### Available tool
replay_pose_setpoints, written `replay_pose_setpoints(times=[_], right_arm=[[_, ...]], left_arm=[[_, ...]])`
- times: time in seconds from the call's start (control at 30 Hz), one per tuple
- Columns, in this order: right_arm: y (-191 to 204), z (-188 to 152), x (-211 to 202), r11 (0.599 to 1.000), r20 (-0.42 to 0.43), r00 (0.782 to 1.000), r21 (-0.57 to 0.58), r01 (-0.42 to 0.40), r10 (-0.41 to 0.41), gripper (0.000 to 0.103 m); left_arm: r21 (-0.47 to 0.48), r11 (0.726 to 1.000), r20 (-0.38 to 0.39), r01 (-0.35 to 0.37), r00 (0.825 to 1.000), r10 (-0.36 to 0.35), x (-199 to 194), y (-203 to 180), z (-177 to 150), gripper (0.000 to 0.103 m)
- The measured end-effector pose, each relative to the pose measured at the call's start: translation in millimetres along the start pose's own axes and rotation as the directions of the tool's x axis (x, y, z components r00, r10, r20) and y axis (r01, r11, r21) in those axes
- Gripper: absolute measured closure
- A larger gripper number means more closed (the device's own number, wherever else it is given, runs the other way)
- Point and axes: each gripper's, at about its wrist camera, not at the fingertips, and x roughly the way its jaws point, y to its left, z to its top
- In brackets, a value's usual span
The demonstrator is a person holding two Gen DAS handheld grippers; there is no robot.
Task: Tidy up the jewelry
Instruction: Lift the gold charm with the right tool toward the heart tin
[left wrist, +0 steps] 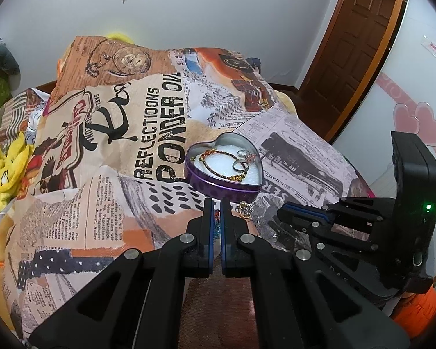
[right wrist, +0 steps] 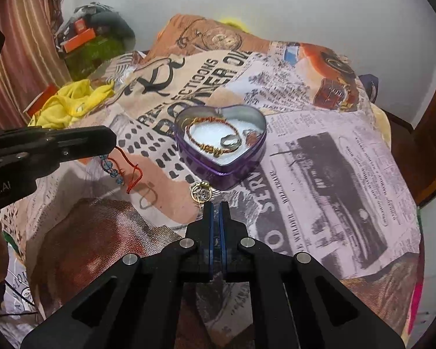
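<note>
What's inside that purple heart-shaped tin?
The purple heart tin holds a braided red-and-gold bracelet and some silver rings on a white pad. Whatever lies beneath that pad, or behind the near wall, is covered.

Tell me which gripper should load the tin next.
Left gripper: shut on the red-cord bracelet, dangling close to the heart tin. Right gripper is shut, apparently empty; the gold charm lies on the cloth.

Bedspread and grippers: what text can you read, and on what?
"REFLECTIONS" and "PONDER" on the bedspread.
"SERV", cut off, on the bedspread beside the heart tin.
"bot.AI", cut off, on the left gripper body.
Newsprint columns: too small to read.
</note>
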Motion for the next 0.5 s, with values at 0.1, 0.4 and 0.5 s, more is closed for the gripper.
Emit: replay_pose_setpoints(times=[0.1,0.4,0.5], right_arm=[[0.5,1.6,-0.7,0.999,-0.003,0.999,-0.007,-0.032,0.032,0.099],[8.5,7.2,27.5,0.999,-0.056,0.998,-0.038,-0.036,0.034,0.08],[9.6,5.7,37.2,0.998,-0.084,0.996,-0.052,-0.029,0.024,0.081]], left_arm=[[0.002,1.0,0.001,0.0,1.0,0.0,-1.1,-0.8,-0.2,0.102],[-0.012,1.0,-0.003,-0.003,1.0,0.003,0.7,5.0,-0.3,0.102],[-0.02,1.0,-0.008,-0.003,1.0,0.003,3.2,8.5,-0.6,0.101]])
